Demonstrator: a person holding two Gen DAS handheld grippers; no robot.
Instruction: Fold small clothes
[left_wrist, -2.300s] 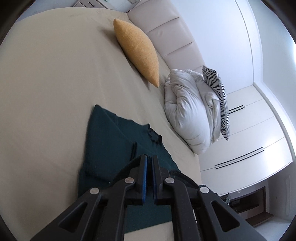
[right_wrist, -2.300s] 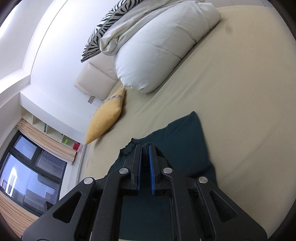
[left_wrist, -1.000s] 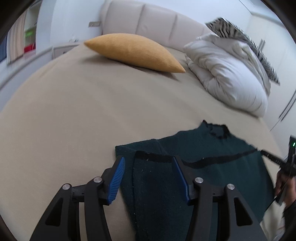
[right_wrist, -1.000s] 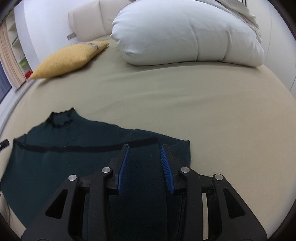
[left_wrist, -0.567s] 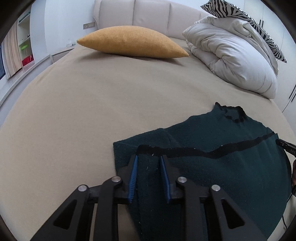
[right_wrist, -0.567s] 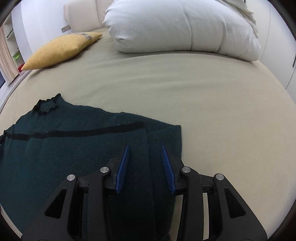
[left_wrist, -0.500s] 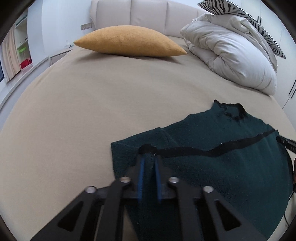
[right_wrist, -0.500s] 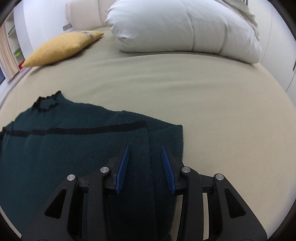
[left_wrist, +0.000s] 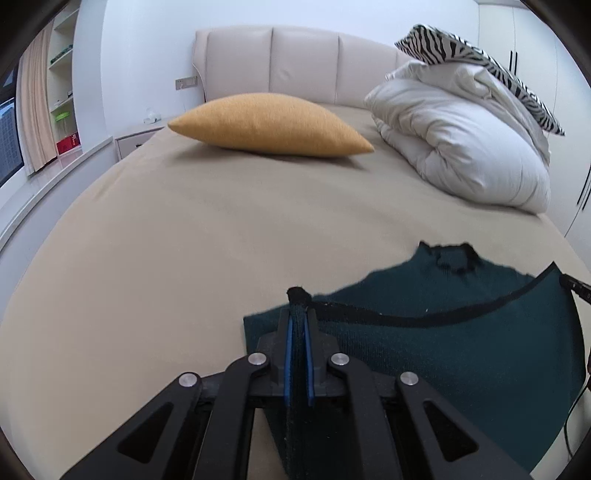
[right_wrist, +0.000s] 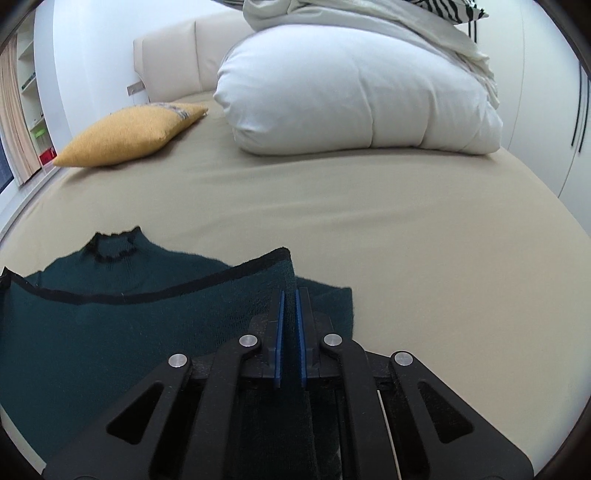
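Both grippers had just been closing, and each now pinched a fold of the sweater (left_wrist: 443, 350) where a second before the knit lay loose between spread fingers; the black-trimmed hem had come up off the bed (left_wrist: 184, 229) at both corners.

Much of the sweater was hidden: its lower part ran under the gripper frames and out of view in both cameras, and how its sleeves lay could not be made out.

One bed, covered in a smooth beige sheet, filled both views. One white duvet (left_wrist: 461, 155), puffy and folded into a bundle, lay near the padded headboard (left_wrist: 303, 62), with one zebra-striped cushion (left_wrist: 472, 59) on top, cut off in the right wrist view. One mustard pillow (left_wrist: 269, 125), almond-shaped and coarse-woven, lay beside the duvet. One dark green knitted sweater, with a ruffled black-edged collar, lay on the near part of the bed.

Left gripper (left_wrist: 297, 325): blue fingers (left_wrist: 288, 354) nearly together, clamped on the hem's left corner. Right gripper (right_wrist: 288, 314): fingers likewise pressed on the right corner.
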